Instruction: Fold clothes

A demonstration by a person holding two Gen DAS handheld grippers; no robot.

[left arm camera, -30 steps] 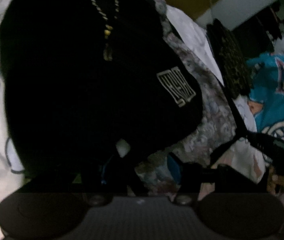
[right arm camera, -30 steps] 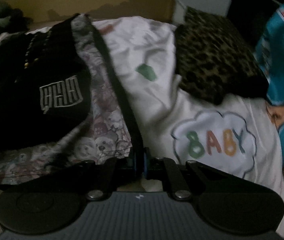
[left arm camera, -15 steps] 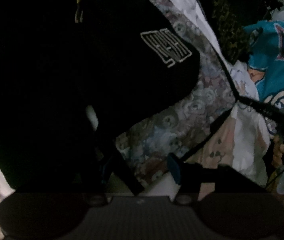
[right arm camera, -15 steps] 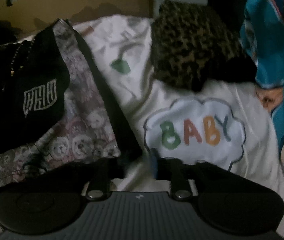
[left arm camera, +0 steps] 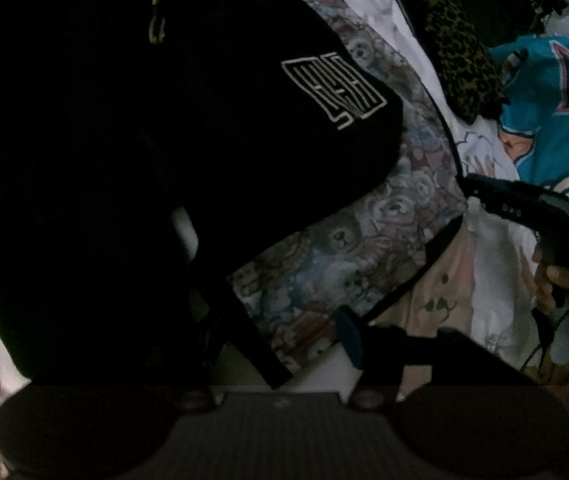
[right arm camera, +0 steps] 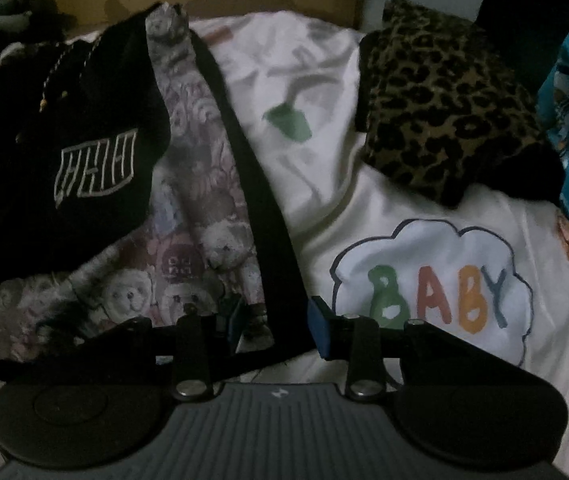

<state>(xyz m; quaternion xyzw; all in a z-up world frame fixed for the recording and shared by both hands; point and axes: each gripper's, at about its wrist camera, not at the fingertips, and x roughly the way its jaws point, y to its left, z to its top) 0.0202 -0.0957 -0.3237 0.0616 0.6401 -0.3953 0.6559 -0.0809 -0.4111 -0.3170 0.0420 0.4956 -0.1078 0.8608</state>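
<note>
Right gripper (right arm camera: 274, 322) let go since earlier frame; fingers now apart, black trim (right arm camera: 260, 216) between. Left gripper (left arm camera: 280, 332) apart too. Black garment (left arm camera: 144, 168) lies on bear-print garment (left arm camera: 344, 240) on white sheet (right arm camera: 424, 208). Leopard cushion (right arm camera: 440, 100) far right, clear sheet between.

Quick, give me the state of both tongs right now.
Left tongs: open; one finger is lost in the dark against the black garment.
Right tongs: open, holding nothing, straddling the black trim.
</note>
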